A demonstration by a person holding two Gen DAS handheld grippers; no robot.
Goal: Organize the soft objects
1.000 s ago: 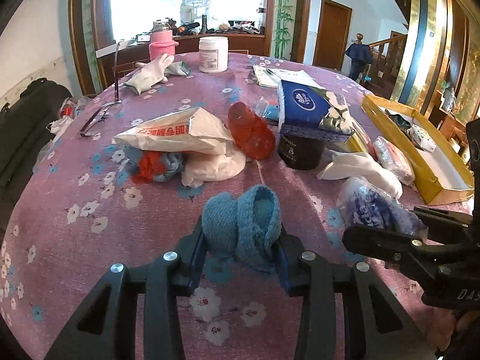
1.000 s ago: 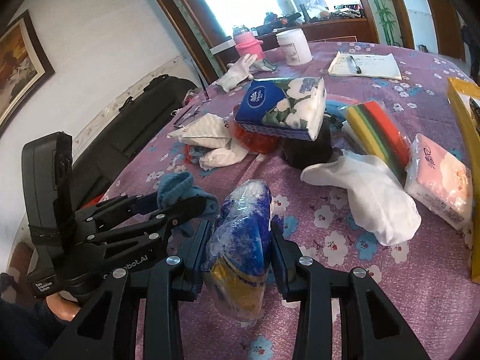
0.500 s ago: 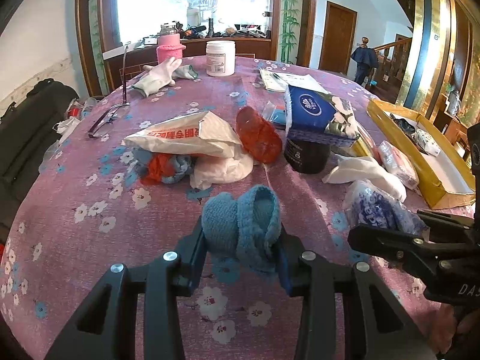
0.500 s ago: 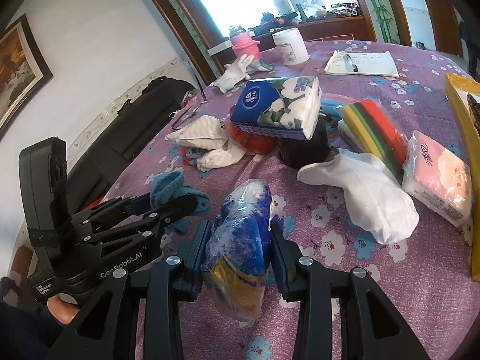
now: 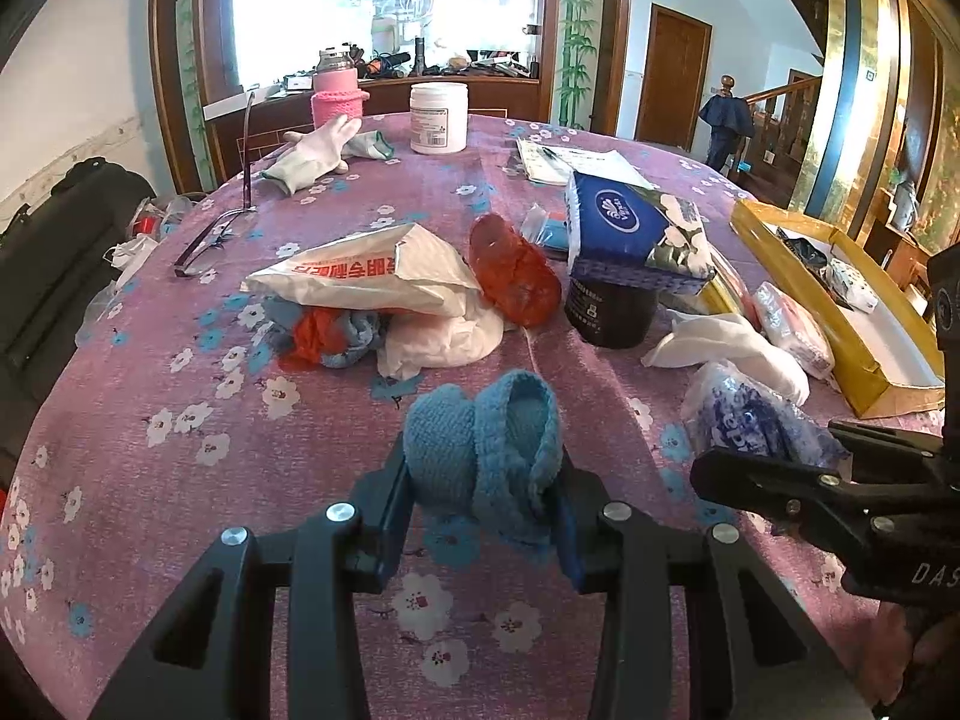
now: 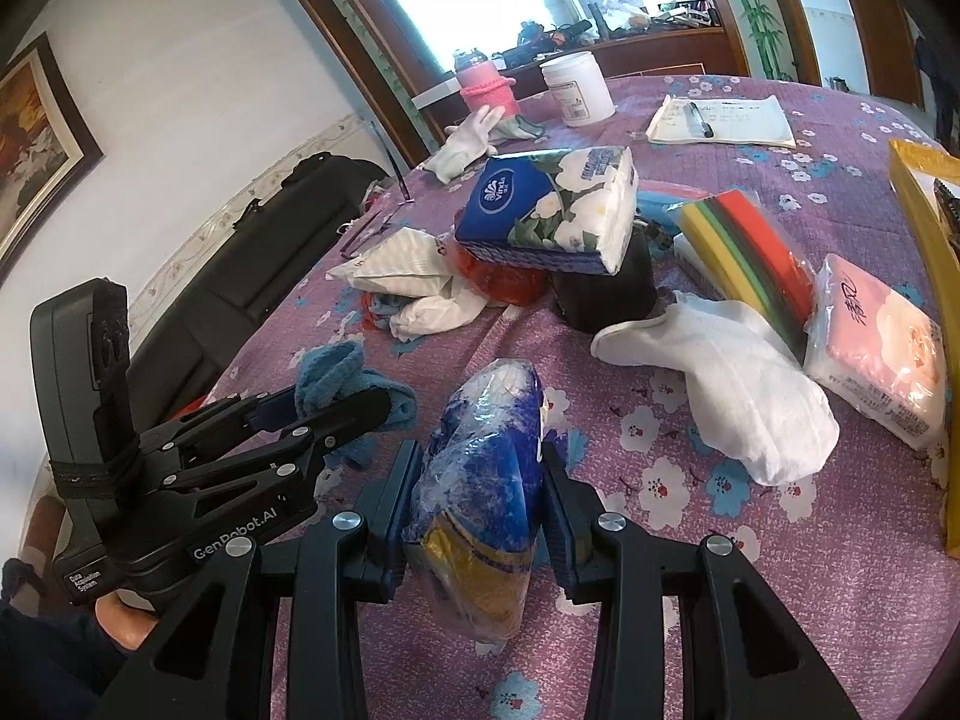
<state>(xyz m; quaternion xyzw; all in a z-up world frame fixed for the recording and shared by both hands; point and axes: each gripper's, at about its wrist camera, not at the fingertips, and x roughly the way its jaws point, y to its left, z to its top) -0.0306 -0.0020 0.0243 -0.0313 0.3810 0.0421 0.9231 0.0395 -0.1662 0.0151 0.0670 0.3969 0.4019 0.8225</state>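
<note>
Rainbow sponge stack, right view only

The blue tissue pack reads "Vinda". The left hand-held gripper body reads "GenRobot.AI" and "Data Acquisition System". Red Chinese characters mark the white paper bag, illegible.

Only the framing has drifted. In the left wrist view the white plastic jar and the blue flower-printed tissue pack sit a touch lower and further right than a second ago. In the right wrist view the same pack and the left gripper have slipped slightly leftward and down.
</note>
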